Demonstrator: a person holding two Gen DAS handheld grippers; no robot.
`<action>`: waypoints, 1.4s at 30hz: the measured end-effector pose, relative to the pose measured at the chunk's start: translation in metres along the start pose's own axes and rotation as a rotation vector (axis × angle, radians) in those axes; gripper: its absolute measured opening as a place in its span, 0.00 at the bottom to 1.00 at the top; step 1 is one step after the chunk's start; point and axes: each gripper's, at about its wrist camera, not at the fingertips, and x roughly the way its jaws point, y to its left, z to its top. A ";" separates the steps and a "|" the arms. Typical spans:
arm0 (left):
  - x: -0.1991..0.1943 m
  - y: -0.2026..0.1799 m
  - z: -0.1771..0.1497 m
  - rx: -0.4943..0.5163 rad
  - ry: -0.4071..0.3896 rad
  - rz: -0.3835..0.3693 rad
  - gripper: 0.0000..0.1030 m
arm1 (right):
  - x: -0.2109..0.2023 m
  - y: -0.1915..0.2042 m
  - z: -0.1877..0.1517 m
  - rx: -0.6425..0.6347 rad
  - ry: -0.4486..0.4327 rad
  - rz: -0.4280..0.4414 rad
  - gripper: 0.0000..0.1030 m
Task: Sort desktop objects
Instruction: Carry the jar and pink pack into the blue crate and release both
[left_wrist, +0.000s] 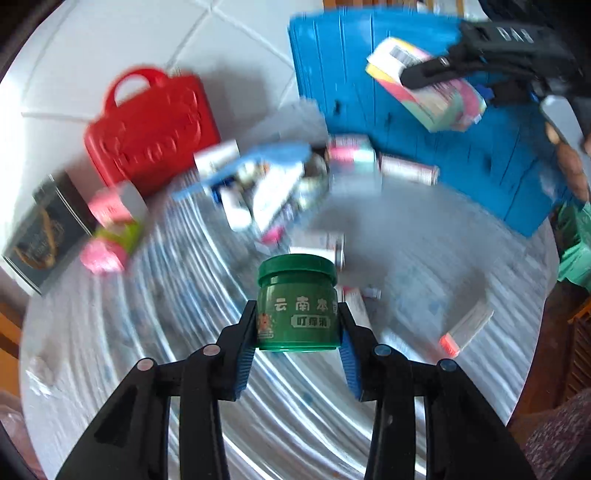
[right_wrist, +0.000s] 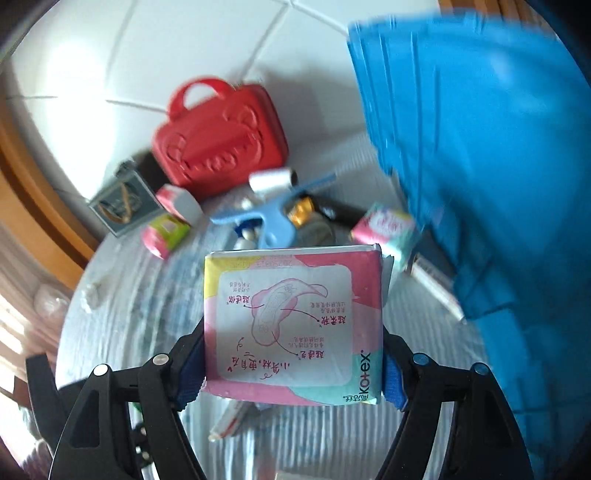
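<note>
At one o'clock beyond my right tool (right_wrist: 291, 369), clamped on the pad pack (right_wrist: 291, 325), lay the blue bin (right_wrist: 480, 166), while my left tool (left_wrist: 297, 332) gripped the green jar (left_wrist: 297, 306).

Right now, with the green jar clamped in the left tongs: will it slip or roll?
The green jar looks rigid: the left tongs pinch its round walls without denting them. The glossy, curved sides touch the pads along narrow lines only, so it may twist or slip. Set upright on its flat base it should stand; on its side it would probably roll.
</note>
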 end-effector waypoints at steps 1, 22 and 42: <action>-0.013 -0.002 0.010 0.000 -0.034 0.017 0.39 | -0.016 0.002 0.003 0.006 -0.031 0.014 0.74; -0.129 -0.230 0.314 0.087 -0.461 0.023 0.39 | -0.322 -0.137 0.069 0.015 -0.556 -0.264 0.74; -0.103 -0.302 0.378 -0.023 -0.399 0.197 1.00 | -0.337 -0.268 0.112 0.093 -0.557 -0.166 0.89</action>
